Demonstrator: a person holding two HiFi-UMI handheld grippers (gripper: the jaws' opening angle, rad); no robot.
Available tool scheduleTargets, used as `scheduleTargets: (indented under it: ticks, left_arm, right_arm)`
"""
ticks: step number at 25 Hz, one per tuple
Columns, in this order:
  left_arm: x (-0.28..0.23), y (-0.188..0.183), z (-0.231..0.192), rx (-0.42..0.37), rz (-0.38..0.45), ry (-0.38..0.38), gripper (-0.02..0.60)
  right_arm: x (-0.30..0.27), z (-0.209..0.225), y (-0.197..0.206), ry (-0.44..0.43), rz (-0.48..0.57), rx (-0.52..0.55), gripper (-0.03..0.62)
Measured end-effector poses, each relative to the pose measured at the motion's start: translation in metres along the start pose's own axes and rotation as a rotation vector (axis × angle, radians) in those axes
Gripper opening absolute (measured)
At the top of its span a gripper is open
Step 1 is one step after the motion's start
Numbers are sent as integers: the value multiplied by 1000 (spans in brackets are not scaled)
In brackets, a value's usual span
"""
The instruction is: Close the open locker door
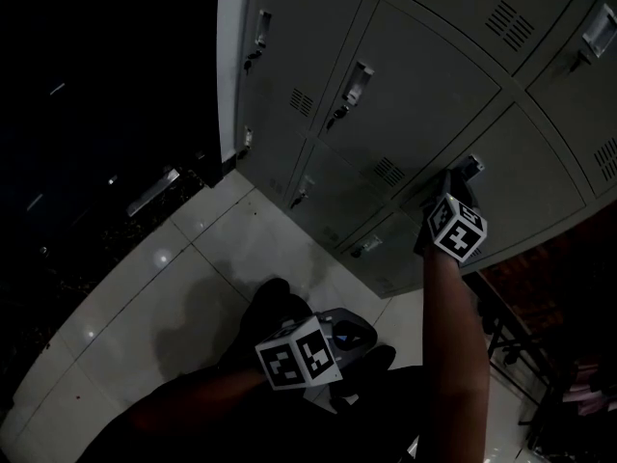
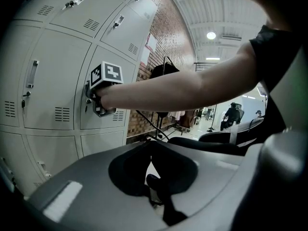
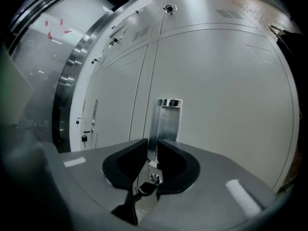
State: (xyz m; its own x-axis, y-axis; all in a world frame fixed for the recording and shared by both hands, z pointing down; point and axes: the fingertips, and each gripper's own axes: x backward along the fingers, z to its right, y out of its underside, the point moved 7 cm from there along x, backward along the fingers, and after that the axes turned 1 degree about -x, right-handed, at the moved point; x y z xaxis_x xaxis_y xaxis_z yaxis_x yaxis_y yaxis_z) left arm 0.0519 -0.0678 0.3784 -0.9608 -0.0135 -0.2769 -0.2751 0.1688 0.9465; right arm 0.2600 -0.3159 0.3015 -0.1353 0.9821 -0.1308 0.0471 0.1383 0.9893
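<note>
My right gripper (image 1: 461, 183) is up against a grey locker door (image 3: 226, 105), at its metal handle (image 3: 168, 121). In the right gripper view its jaws (image 3: 153, 142) stand almost together, pinching the handle's lower edge. The door looks about flush with the neighbouring doors. The left gripper view shows the same hand and marker cube (image 2: 107, 73) at that handle (image 2: 98, 107). My left gripper (image 1: 349, 338) hangs low near my body, away from the lockers, its dark pads (image 2: 130, 170) meeting with nothing between them.
The bank of grey lockers (image 1: 405, 75) fills the wall, some with small padlocks (image 3: 84, 138). Pale floor tiles (image 1: 193, 258) lie below. A brick wall (image 2: 159, 28) and a clothes rack (image 2: 166, 76) stand to the right, with a person (image 2: 234, 115) far off.
</note>
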Motion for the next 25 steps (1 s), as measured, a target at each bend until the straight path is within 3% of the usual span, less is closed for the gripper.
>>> scheduleTargets:
  ticks: [9,14,25]
  left_arm:
    - [4,-2,-1,-7,-9,-2,12]
    - [5,-1,-1,-9,-12,-1,12]
    - [6,1,0,-21,-20,1,12]
  right_arm:
    - [24,-9,2,-26,12,36,61]
    - [50,-9,12,-73,7,32,3]
    - [112,-2,17,-174,20,10,3]
